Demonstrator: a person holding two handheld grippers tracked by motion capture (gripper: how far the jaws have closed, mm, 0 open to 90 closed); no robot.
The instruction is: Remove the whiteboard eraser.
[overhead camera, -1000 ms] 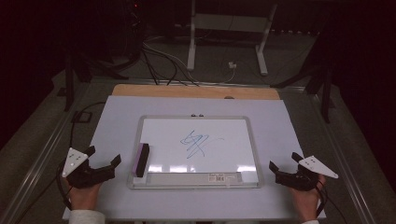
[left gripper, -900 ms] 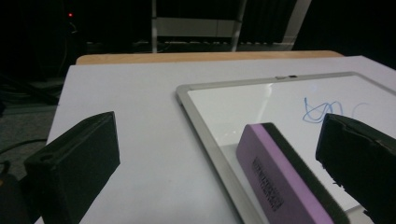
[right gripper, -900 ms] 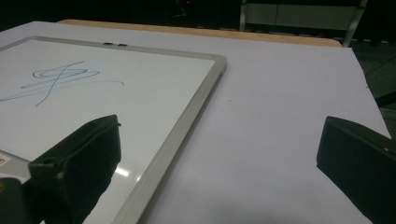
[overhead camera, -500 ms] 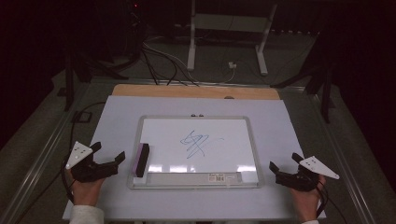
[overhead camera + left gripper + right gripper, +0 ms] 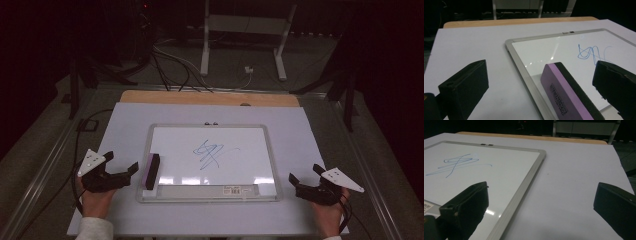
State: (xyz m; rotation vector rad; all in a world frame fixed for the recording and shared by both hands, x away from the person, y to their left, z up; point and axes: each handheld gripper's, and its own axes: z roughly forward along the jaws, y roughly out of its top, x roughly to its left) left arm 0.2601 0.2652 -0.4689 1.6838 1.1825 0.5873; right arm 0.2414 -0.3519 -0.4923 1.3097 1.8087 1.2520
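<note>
**Reaching for the eraser on the whiteboard, both tools open**

Hovering just left of the whiteboard (image 5: 212,161), the left tool (image 5: 131,171) has its jaws spread wide and grips nothing. In the left gripper view the eraser (image 5: 567,93) sits between the two jaws, further along, with clear space on each side; no contact yet.

Eraser: purple body, black felt, lying on the whiteboard's left edge, partly over the frame, long side parallel to that edge. In the high view it shows at (image 5: 151,170), near the whiteboard's lower-left corner.

Blue scribble (image 5: 209,154) sits around the middle of the whiteboard, well apart from the eraser. Same mark is visible in the right gripper view at (image 5: 456,163).

Right tool (image 5: 296,182) is just off the whiteboard's lower-right corner, low over the table (image 5: 310,135), jaws wide, empty. Its left jaw overlaps the whiteboard frame in its own view; cannot tell if it touches.

White label strip (image 5: 235,189) runs along the whiteboard's bottom edge. Two small clips (image 5: 211,123) sit on the top edge of the frame.

Whiteboard lies flat, roughly centred on the table's white sheet.
</note>
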